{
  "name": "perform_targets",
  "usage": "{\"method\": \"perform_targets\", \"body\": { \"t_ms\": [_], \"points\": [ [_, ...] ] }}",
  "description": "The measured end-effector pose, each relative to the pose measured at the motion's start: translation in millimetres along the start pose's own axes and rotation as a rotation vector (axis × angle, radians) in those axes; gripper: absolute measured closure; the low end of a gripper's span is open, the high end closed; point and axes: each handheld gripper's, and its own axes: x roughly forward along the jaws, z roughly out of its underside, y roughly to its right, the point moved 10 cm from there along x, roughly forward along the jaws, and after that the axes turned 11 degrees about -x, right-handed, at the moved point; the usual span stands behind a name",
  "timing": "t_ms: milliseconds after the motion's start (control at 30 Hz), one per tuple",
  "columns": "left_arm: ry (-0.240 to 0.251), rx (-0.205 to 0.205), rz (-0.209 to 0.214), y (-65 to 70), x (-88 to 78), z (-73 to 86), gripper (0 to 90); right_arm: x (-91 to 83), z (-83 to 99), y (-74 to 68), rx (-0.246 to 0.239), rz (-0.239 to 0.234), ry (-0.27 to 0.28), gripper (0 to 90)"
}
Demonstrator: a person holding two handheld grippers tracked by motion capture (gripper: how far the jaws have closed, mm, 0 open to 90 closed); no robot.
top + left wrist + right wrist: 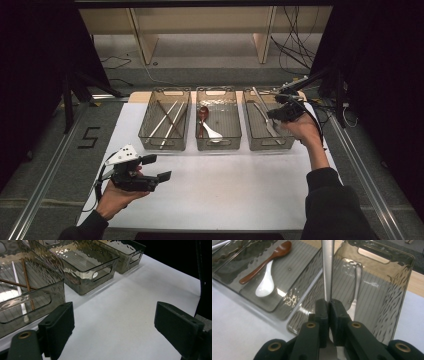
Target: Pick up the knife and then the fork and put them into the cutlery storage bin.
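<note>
Right gripper (328,305) clamped on a metal utensil (327,267) above the right bin (392,297). Left gripper (113,326), jaws apart, over the table (130,305).

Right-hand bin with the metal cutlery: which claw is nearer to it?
Right. The right claw sits over the right-hand bin, shut on a metal utensil. The left claw is open above the white table, in front of the left bin.
</note>
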Motion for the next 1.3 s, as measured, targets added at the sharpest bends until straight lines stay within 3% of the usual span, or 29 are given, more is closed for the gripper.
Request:
{"method": "perform_targets", "body": {
  "t_ms": [500, 1300],
  "points": [
    [0.002, 0.002, 0.001, 0.1, -0.2, -0.2, 15.9, 18.1, -11.4, 17.2, 0.067, 0.028, -0.018, 85.6],
    [0.002, 0.003, 0.004, 0.5, -0.4, -0.5, 15.9, 50.2, -9.6, 18.9, 0.123, 0.039, -0.086, 85.3]
  ]
}}
